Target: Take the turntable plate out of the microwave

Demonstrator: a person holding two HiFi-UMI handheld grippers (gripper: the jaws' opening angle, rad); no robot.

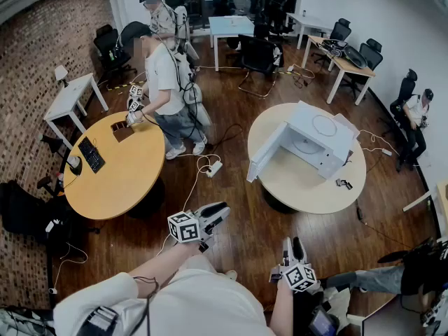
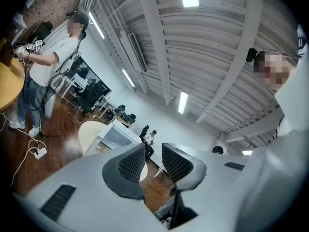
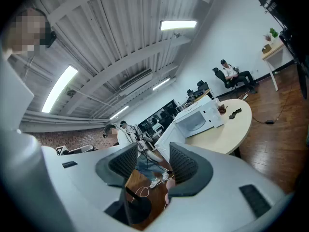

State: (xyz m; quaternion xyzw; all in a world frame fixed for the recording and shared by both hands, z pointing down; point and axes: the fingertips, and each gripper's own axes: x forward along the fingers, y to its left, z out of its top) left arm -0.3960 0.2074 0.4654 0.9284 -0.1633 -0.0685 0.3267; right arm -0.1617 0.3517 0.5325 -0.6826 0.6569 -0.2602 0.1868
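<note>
The white microwave point(image 1: 318, 138) stands on a round pale table point(image 1: 297, 184) across the room, with its door point(image 1: 262, 156) swung open to the left. Inside the cavity a pale round turntable plate point(image 1: 306, 145) shows dimly. Both grippers are held near my body, far from the table. My left gripper point(image 1: 218, 214) is open with nothing between its fingers, and the microwave point(image 2: 116, 137) shows small beyond its jaws point(image 2: 153, 162). My right gripper point(image 1: 292, 243) is also open and empty, its jaws point(image 3: 153, 164) pointing towards the microwave point(image 3: 199, 117).
Wooden floor with a white power strip point(image 1: 213, 168) and cables lies between me and the table. A person point(image 1: 164, 82) with grippers stands at a round wooden table point(image 1: 119, 166) on the left. A small dark object point(image 1: 343, 183) lies on the pale table. Another person point(image 1: 418, 114) sits at the right wall.
</note>
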